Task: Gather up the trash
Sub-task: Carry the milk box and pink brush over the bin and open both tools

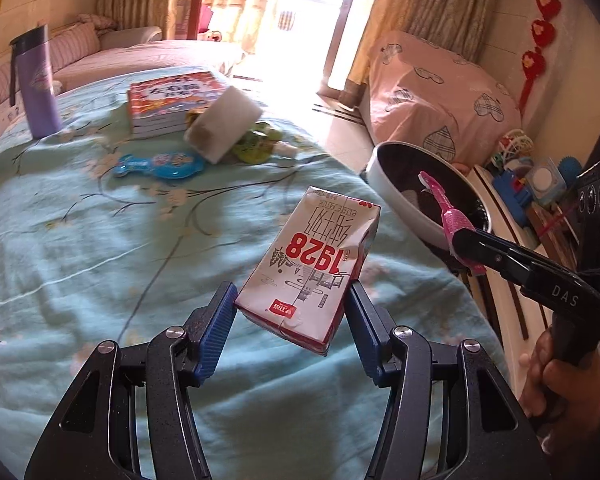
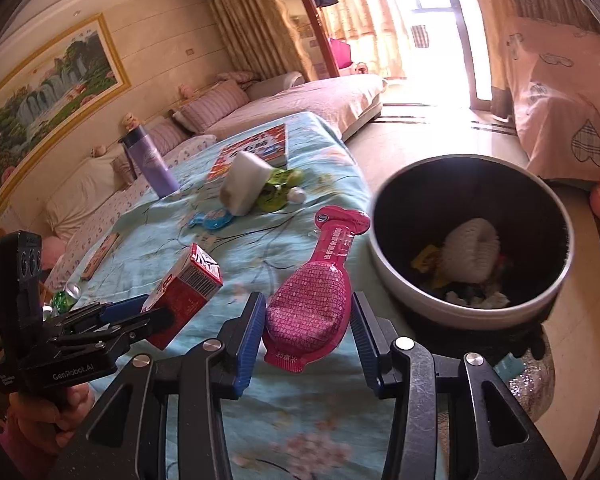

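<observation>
The left gripper (image 1: 290,316) is clamped on a milk carton (image 1: 312,268), its blue pads pressing the carton's two sides and holding it tilted in the air above the table (image 1: 80,240), which is covered with a turquoise flowered cloth. The carton's top corner is crumpled, and its printing reads upside down in the left wrist view.

The right gripper (image 2: 306,328) is clamped on a flat pink pouch (image 2: 312,304), held clear of the cloth; from the left wrist view only the pouch's narrow edge shows.

Just beyond the table edge stands a trash bin (image 2: 400,272) with a dark inside; a white netted wrapper (image 2: 472,248) and other scraps lie in it, too shadowed to identify.

Farther back on the table lie a white sponge block (image 1: 224,124), partly hiding green packets (image 1: 260,144), a blue blister pack (image 1: 160,164), a stack of books (image 1: 168,104) and a purple bottle (image 1: 38,84). The doorway behind is washed out by glare.
</observation>
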A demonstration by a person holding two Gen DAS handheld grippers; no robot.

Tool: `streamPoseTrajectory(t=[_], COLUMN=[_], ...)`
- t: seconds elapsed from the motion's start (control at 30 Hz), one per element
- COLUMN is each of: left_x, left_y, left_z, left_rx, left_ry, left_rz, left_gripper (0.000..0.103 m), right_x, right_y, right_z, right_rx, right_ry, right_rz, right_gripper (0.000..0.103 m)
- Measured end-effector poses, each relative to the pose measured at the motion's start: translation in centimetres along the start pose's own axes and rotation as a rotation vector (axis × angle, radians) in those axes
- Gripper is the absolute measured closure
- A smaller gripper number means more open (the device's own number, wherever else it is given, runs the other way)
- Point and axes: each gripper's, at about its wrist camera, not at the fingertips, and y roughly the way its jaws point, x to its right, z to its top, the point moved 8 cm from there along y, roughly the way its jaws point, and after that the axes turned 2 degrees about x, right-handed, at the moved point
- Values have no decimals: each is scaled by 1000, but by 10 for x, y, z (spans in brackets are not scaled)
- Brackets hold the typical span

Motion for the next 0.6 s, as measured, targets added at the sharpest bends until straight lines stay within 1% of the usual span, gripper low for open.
streamPoseTrajectory(t=[0.2, 0.6], left_x=[27, 62], left_y=[7, 14], left_z=[6, 23], left_rx=[-3, 10], left_ry=[38, 103], left_rz=[-22, -34], left_gripper=[48, 48], right_x=[25, 49], right_y=[-10, -22], right_z=[3, 7], right_rx=[22, 53], right_ry=[39, 67], right_rz=[-27, -48], right_gripper=[59, 59])
